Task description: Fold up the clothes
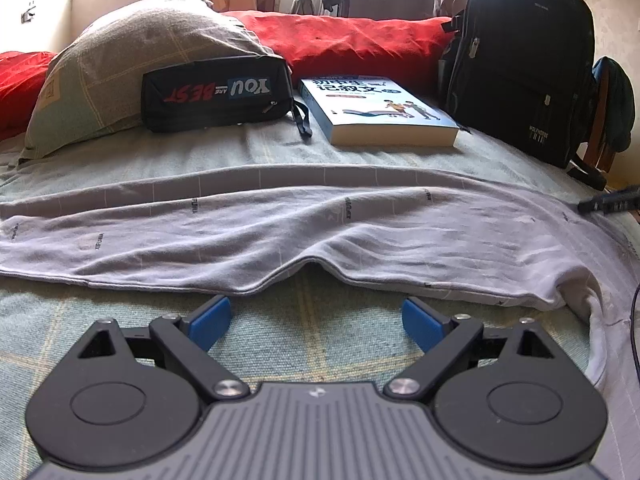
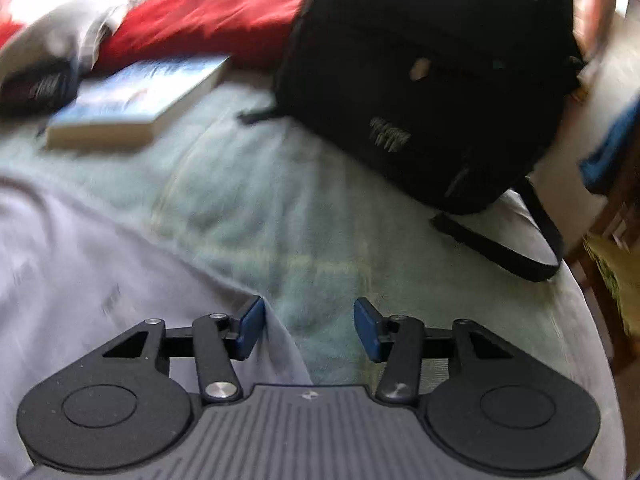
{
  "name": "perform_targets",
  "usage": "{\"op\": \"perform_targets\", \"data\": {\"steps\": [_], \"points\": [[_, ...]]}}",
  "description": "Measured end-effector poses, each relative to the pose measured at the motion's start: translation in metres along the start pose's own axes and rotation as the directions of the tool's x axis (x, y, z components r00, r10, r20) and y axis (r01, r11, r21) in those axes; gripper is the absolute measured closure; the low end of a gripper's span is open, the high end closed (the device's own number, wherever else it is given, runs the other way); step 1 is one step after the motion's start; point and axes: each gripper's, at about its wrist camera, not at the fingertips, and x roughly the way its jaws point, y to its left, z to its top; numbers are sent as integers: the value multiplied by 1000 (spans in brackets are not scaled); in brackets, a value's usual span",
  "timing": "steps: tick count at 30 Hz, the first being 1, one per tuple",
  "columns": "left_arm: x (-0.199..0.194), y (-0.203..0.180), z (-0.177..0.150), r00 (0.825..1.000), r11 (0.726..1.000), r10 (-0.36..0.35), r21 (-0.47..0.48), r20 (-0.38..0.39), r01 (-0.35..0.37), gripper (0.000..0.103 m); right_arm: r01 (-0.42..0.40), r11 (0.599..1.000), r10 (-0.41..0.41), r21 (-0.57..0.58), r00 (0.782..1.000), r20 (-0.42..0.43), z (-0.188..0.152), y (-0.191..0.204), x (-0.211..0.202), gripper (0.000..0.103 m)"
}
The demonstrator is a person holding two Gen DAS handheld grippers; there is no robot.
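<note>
A pale grey garment (image 1: 280, 232) lies spread and wrinkled across the bed (image 1: 320, 148), its near hem humped. The left gripper (image 1: 316, 322) and right gripper (image 2: 310, 328) hold their jaws wide, gripping nothing.

Pale grey garment (image 1: 248, 224) with small dark printed words, spread flat and wrinkled across the bed

Pale lilac-grey garment (image 1: 280, 220) with small dark lettering; green checked bedsheet (image 1: 320, 332); red blanket (image 1: 352, 40); black backpack (image 1: 520, 68); blue-covered book (image 1: 376, 100).
</note>
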Motion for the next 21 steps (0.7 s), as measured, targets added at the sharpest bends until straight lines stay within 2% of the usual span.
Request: {"op": "perform_targets", "data": {"steps": [2, 3, 5, 9, 12, 15, 20, 21], "points": [[0, -1, 0, 1000, 1000, 1, 0, -2, -1, 10, -40, 999, 39, 19, 998, 45, 5, 11, -18, 46], [0, -1, 1, 1000, 1000, 2, -5, -9, -2, 10, -70, 997, 68, 22, 995, 66, 8, 18, -29, 41], [1, -1, 3, 1000, 1000, 5, -14, -23, -5, 7, -161, 987, 158, 28, 984, 81, 8, 37, -45, 35], [1, -2, 6, 999, 999, 9, -34, -52, -11, 5, -337, 941, 334, 24, 939, 75, -1, 82, -67, 29], [1, -2, 9, 997, 999, 10, -48, -72, -14, 5, -444, 896, 442, 25, 895, 55, -10, 115, -73, 24], [-22, 16, 12, 997, 998, -25, -60, -79, 20, 5, -499, 866, 498, 9, 866, 52, -14, 137, -74, 19], [-47, 92, 17, 992, 981, 95, -161, -79, -107, 5, -586, 810, 587, -18, 809, 44, -21, 175, -77, 18], [-47, 118, 16, 992, 967, 90, -231, -90, -109, 6, -600, 799, 601, -23, 798, 43, -23, 182, -77, 18]]}}
